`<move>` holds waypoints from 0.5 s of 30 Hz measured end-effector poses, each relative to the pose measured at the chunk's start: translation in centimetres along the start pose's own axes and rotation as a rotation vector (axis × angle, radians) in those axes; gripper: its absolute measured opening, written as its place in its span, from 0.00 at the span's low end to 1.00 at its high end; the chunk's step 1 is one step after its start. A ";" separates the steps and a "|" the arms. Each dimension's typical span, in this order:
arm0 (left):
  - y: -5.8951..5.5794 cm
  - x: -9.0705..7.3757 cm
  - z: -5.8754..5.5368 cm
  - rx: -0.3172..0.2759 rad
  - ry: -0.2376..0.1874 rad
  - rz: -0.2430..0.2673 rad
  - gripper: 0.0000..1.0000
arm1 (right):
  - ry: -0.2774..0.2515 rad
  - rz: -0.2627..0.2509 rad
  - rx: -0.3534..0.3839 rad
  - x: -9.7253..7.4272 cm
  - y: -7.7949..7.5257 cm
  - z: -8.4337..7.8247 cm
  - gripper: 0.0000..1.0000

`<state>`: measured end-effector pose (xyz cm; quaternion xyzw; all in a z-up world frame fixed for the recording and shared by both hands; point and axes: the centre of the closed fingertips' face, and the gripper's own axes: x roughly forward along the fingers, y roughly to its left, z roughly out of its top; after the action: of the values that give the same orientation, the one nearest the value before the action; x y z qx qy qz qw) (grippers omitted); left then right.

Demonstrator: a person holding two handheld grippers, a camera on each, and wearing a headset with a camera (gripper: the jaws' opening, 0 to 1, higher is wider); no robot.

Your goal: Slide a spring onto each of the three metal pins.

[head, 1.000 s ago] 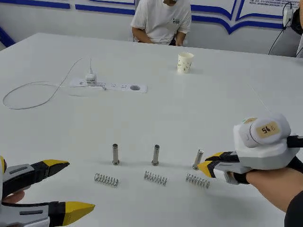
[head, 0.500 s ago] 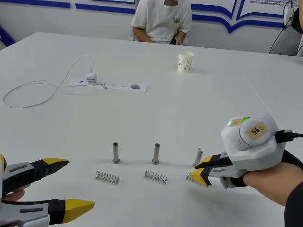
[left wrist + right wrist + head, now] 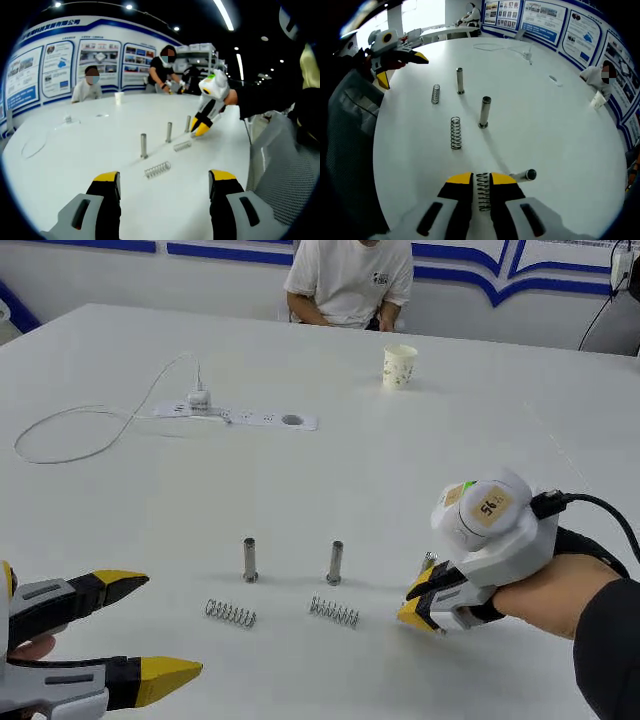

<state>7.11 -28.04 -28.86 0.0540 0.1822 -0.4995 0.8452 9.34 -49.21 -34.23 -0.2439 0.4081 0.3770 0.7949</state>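
Three metal pins stand in a row on the white table: left pin [image 3: 250, 560], middle pin [image 3: 335, 563], right pin [image 3: 428, 562], this last partly behind my right gripper [image 3: 420, 606]. A spring [image 3: 230, 613] lies before the left pin and another spring [image 3: 334, 612] before the middle one. In the right gripper view the third spring [image 3: 482, 190] sits between the yellow-tipped jaws of the right gripper [image 3: 481, 179], which are shut on it, with the right pin [image 3: 524, 175] just beside them. My left gripper [image 3: 160, 630] hovers open at the near left, holding nothing.
A paper cup [image 3: 399, 366] stands far back. A white power strip [image 3: 255, 419] with a looping cable [image 3: 70, 435] lies at the back left. A person [image 3: 350, 275] sits at the far edge. Bare table surrounds the pins.
My right gripper has moved left and down from beside the right pin to the right spring, and its jaws now hold it. The left gripper has stayed put.
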 end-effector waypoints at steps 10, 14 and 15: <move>0.1 -0.1 -0.1 -0.007 -0.004 0.005 0.73 | 0.058 0.018 -0.031 0.6 -0.2 -0.6 0.13; 0.1 -0.1 -0.1 -0.009 -0.004 0.006 0.73 | 0.072 0.030 -0.042 0.9 0.1 -0.6 0.13; 0.1 -0.1 -0.1 -0.011 -0.005 0.006 0.73 | 0.077 0.034 -0.044 0.9 0.1 -0.6 0.12</move>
<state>7.15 -27.83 -28.97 0.0487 0.1827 -0.4959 0.8475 9.30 -49.23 -35.33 -0.2688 0.4341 0.3896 0.7665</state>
